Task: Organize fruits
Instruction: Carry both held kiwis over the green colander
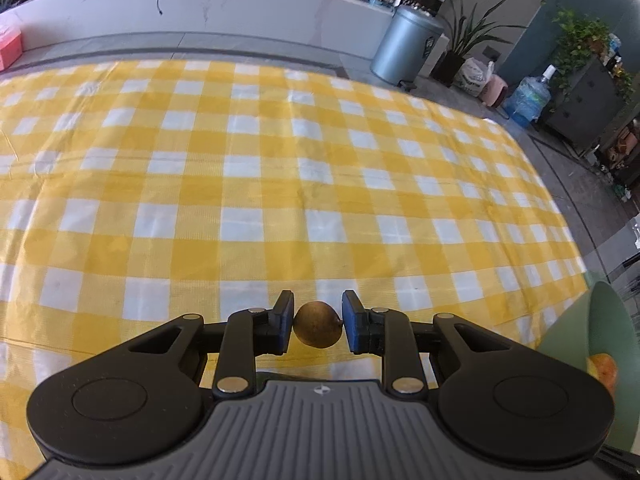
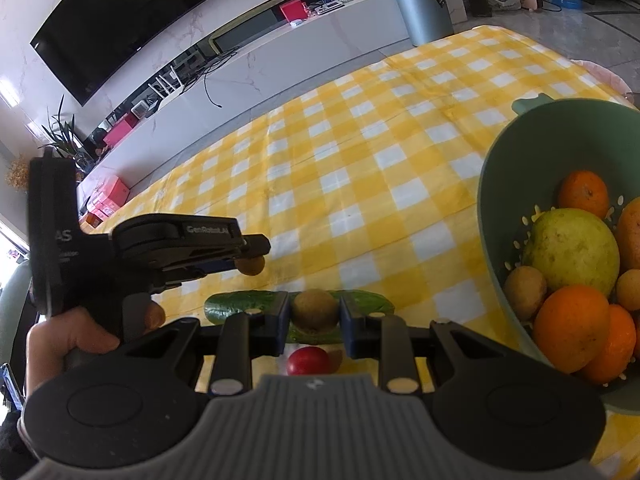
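The left gripper [image 1: 318, 326] has its jaws narrowed onto a small round brown fruit [image 1: 318, 325], both blue pads touching its sides, held above the yellow checked cloth [image 1: 248, 184] on the surface. The right gripper [image 2: 314, 322] has its jaws pressed on either side of a kiwi [image 2: 314, 310], above a cucumber [image 2: 244, 304] lying on the cloth, with a red plum [image 2: 308, 362] just below. The green colander [image 2: 504, 168] at right holds oranges [image 2: 572, 326], a pale green fruit [image 2: 572, 252] and another kiwi [image 2: 524, 292].
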Tool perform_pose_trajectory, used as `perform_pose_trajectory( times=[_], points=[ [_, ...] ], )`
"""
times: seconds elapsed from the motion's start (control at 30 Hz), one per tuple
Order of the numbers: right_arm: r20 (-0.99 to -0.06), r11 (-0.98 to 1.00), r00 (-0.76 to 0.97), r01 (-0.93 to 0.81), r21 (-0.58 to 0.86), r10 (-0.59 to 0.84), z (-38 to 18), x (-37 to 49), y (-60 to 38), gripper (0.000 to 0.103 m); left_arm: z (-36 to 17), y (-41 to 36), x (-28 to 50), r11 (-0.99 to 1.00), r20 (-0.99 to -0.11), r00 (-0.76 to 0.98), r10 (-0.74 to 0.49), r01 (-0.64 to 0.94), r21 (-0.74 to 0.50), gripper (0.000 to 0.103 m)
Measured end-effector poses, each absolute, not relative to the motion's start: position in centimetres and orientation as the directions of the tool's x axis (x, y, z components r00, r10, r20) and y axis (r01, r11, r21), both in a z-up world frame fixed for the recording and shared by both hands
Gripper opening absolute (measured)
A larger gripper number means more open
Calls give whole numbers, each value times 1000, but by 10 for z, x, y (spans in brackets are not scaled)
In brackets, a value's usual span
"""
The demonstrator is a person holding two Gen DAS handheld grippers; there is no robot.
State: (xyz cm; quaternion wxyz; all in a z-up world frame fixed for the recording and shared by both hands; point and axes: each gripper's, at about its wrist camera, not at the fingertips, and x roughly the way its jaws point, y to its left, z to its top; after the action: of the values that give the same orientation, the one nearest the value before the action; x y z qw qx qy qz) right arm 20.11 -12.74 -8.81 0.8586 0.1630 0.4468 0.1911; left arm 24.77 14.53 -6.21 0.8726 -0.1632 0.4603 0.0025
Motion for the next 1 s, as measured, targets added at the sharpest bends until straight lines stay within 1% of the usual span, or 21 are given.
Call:
perform_pose_trajectory(
  times=[0.1, 0.2, 0.4, 0.5, 0.57, 0.8, 1.0],
  points=[
    [-694, 864, 529, -179, 470, 487, -86, 200, -130, 23, -51, 145, 240, 946, -790, 593, -155, -142, -292, 29],
    [-669, 836, 521, -186, 517, 530, -82, 196, -134, 23, -39, 145, 230, 946, -776, 609, -162, -128, -297, 29],
    [-615, 803, 548, -205, 559, 567, -63, 187, -145, 23, -15, 140, 207, 942, -747, 644, -165, -122, -313, 29],
    [-568, 761, 549, -217, 612, 613, -54, 183, -154, 23, -2, 135, 194, 944, -732, 661, -169, -105, -313, 29],
    [-547, 752, 563, -225, 620, 620, -46, 179, -160, 23, 8, 129, 187, 947, -720, 672, -173, -88, -310, 29],
    [-493, 746, 637, -203, 634, 592, -23, 165, -201, 23, 40, 101, 167, 943, -668, 710, -223, -17, -333, 29],
    [-464, 749, 738, -84, 657, 490, -16, 151, -271, 23, 61, 63, 157, 921, -604, 727, -327, 101, -376, 29]
  ],
)
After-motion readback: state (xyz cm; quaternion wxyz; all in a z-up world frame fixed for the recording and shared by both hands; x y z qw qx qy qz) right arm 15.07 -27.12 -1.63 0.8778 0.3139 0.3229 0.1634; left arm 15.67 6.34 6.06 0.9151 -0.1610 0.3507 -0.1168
